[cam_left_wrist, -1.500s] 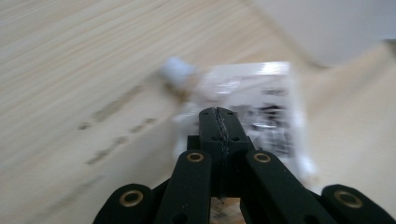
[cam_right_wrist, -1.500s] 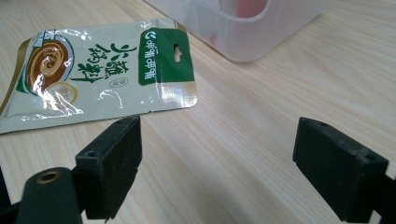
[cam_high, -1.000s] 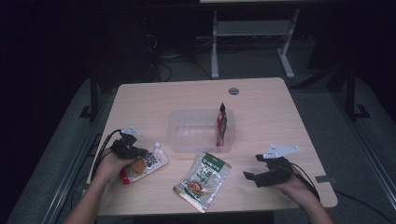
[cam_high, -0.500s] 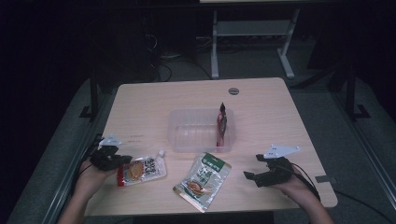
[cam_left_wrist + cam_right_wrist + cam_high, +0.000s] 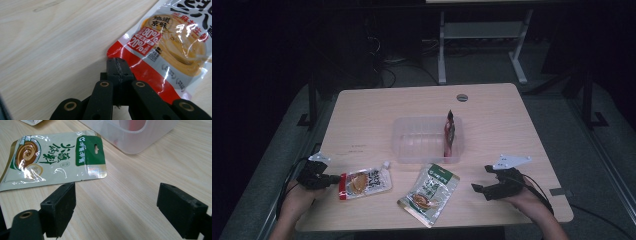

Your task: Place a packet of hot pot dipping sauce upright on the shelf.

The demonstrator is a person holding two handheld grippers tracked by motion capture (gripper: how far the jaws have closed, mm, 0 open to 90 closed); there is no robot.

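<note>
Nearest the person, at the table's (image 5: pixel 512 107) front edge, both hands rest with a gripper each. The left gripper (image 5: pixel 333 179) sits at the front left corner, pointing to the right across the wood; in the left gripper view its black jaws are pressed together with nothing between them, their tips just at the red bottom corner of the orange sauce pouch (image 5: pixel 172 45). Whether the tips touch that corner or stop just short of it is hard to tell. From the high view the same pouch (image 5: pixel 364 183) lies flat just beside this gripper, red end toward it, white spout end pointing away to the right.

At the front right, the right gripper (image 5: pixel 479 189) lies low over the wood and points left, a grey three-cornered plate (image 5: pixel 511 161) on top. In the right gripper view its two jaws stand wide apart with bare table between them, holding nothing. Just ahead of them lies the green and white pouch (image 5: pixel 53 158), flat, its green hanger end toward the tub. In the high view this green pouch (image 5: pixel 430 192) sits between the two grippers, near the front edge, clear of both.

Farther back, in the middle of the table, stands a clear plastic tub (image 5: pixel 412 145). A red packet (image 5: pixel 450 132) stands upright at its right end, leaning on the wall. Beyond it, near the far edge, is a small round grommet (image 5: pixel 462 97)
</note>
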